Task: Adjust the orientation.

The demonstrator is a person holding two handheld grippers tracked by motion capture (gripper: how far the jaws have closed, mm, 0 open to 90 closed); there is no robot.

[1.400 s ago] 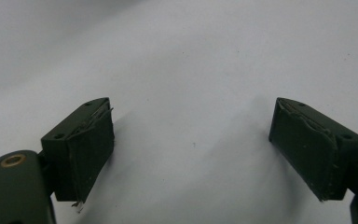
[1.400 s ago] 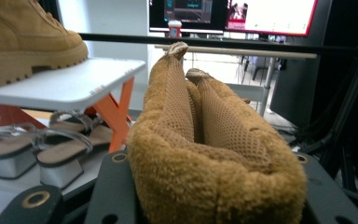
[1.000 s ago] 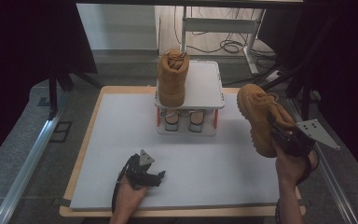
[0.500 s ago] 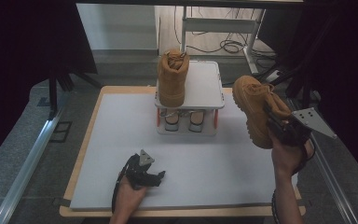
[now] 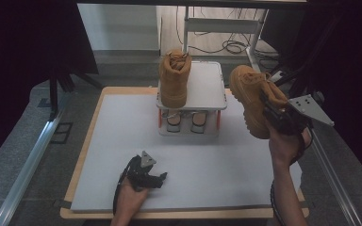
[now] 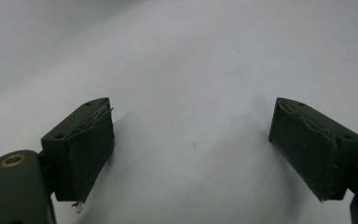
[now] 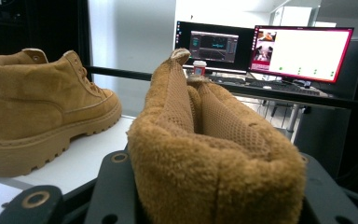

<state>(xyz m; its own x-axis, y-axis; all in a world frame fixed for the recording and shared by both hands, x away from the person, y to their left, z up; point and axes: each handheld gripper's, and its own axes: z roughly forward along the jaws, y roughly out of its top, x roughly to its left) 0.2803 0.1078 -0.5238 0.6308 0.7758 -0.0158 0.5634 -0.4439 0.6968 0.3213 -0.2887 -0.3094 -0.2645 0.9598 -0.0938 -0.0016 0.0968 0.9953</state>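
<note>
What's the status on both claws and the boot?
Right claw shut on tan boot, held off the table beside the white rack. Left claw open, empty, low over the mat. Second boot stands on the rack; nothing in the way.

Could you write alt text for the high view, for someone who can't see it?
A person's right hand-held gripper holds a tan boot in the air beside a small white rack, where a matching boot stands. The left hand-held gripper rests open on the white table, near its front edge.

Lab: monitors [image 7: 265, 49], floor cables [image 5: 226, 46], metal rails [image 5: 26, 165].
</note>
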